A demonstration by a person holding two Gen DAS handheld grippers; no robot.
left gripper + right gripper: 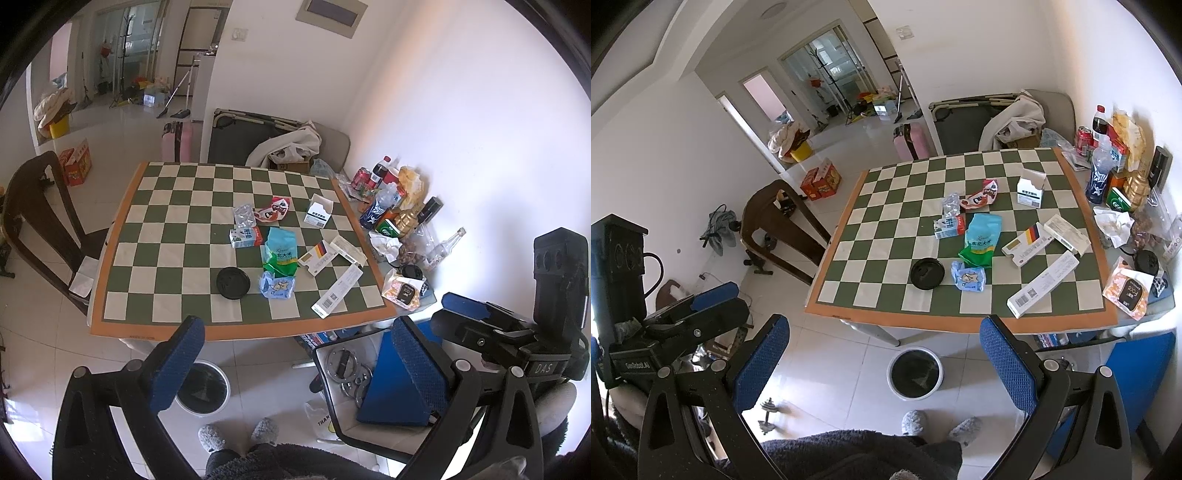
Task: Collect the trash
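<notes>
Both hand-held grippers, left (299, 365) and right (886, 363), hover jaws apart, empty, above the trash bin (915, 373) on the floor. Wrappers, including a green rice bag (980, 240), litter the checkered table (886, 236) at twelve o'clock.

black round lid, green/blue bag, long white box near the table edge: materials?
Black round lid: looks like moulded plastic, semi-gloss, with raised rim rings. Green/blue bag: probably plastic film, glossy and creased. Long white box: seems to be thin printed cardboard, matte, with crisp folded edges and a barcode.
</notes>
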